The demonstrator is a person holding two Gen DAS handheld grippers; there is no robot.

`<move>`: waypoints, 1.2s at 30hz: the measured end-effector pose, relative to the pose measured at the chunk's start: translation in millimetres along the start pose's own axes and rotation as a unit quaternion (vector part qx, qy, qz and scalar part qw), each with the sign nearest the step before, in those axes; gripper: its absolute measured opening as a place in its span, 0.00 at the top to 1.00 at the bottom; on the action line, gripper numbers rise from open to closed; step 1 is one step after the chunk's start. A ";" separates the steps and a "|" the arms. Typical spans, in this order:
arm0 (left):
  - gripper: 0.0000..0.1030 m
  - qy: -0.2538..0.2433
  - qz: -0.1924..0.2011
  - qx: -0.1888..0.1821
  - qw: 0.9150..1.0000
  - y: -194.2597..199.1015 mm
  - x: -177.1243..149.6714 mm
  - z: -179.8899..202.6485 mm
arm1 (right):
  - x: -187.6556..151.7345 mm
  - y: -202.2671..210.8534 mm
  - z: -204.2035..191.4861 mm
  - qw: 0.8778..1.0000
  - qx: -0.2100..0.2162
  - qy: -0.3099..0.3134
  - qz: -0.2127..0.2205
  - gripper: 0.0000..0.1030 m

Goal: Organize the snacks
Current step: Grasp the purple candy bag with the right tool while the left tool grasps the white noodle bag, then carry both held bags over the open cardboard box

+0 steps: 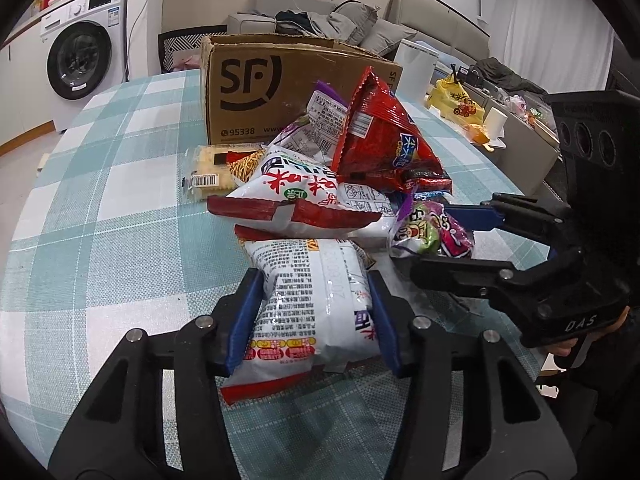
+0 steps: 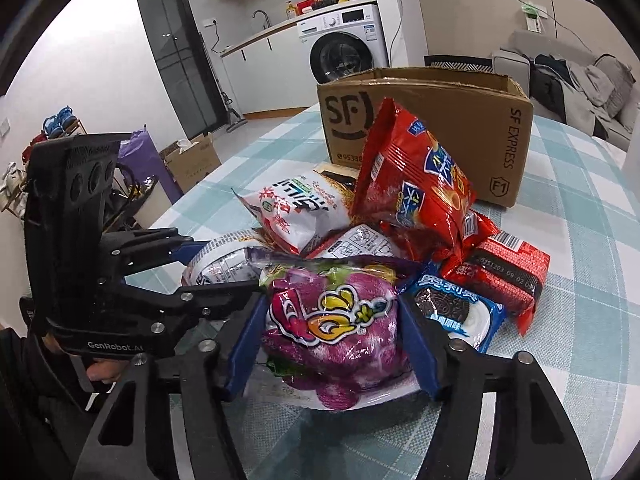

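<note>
While the left gripper (image 1: 316, 320) pinches the white packet (image 1: 312, 308) across its width, the right gripper (image 2: 336, 340) straddles the purple bag (image 2: 332, 320), cardboard box (image 2: 440, 120) straight beyond both

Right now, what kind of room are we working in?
Most likely a small apartment's open living area: a washing machine beside a counter with a sink tap, a grey sofa piled with clothes, and a checked tablecloth under the snacks.
</note>
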State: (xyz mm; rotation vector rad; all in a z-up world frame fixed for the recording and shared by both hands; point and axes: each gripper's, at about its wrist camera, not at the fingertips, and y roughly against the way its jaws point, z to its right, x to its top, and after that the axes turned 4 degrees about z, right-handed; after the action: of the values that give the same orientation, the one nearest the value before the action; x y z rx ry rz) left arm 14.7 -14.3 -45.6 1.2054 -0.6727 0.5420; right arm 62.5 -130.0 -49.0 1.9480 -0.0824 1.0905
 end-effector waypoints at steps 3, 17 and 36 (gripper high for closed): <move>0.53 -0.002 0.002 0.000 1.000 1.5 -1.5 1.9 | -1.2 3.1 2.1 1.000 0.001 -0.007 0.009 0.40; 0.53 -0.009 0.025 -0.038 0.999 16.4 0.3 13.4 | 2.8 43.1 14.8 0.996 0.013 -0.046 0.071 0.42; 0.53 -0.005 0.108 -0.007 0.994 64.6 26.8 19.4 | 25.6 80.0 23.7 0.990 -0.005 -0.062 0.126 0.42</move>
State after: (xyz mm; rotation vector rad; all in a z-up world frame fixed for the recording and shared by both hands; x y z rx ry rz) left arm -15.5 -14.5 20.4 1.1299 -0.8186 0.7107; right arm 58.9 -187.5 16.6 2.0334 -0.4122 1.1253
